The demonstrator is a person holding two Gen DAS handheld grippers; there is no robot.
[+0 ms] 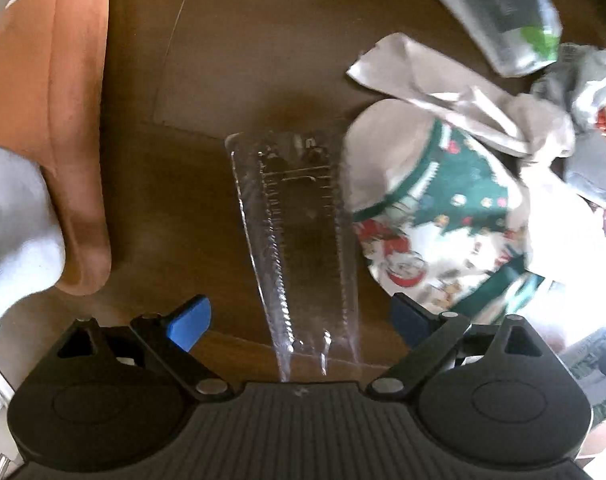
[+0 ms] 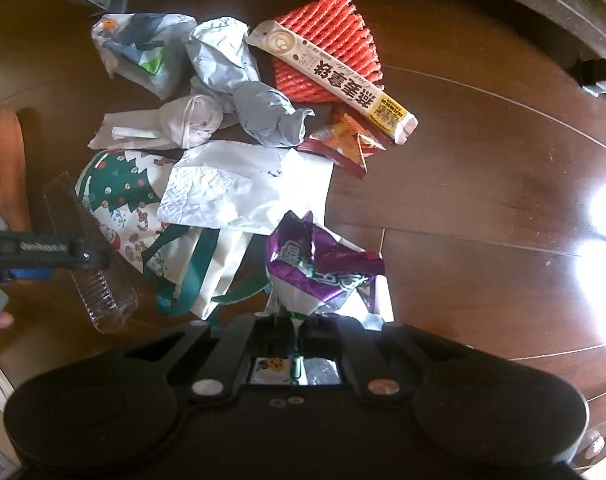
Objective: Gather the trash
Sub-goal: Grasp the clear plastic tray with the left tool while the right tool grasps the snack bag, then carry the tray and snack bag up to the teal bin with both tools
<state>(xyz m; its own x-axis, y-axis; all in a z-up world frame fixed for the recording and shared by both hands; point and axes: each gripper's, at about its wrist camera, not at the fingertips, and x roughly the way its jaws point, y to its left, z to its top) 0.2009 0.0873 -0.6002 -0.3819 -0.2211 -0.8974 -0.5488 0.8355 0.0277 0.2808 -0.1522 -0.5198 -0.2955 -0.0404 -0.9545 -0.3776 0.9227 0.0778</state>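
Observation:
A clear plastic tray lies flat on the dark wooden table. My left gripper stands open over its near end, with both blue pads clear of its sides. In the right wrist view the same tray lies under the left gripper at the left edge. My right gripper is shut on a crumpled purple and green wrapper, which is lifted off the table. Behind it sits a heap of trash around a white napkin.
The heap holds a Christmas-print bag, grey crumpled paper, a red foam net, a long beige sachet and an orange wrapper. A clear bottle lies at the far right. An orange rounded rim stands left.

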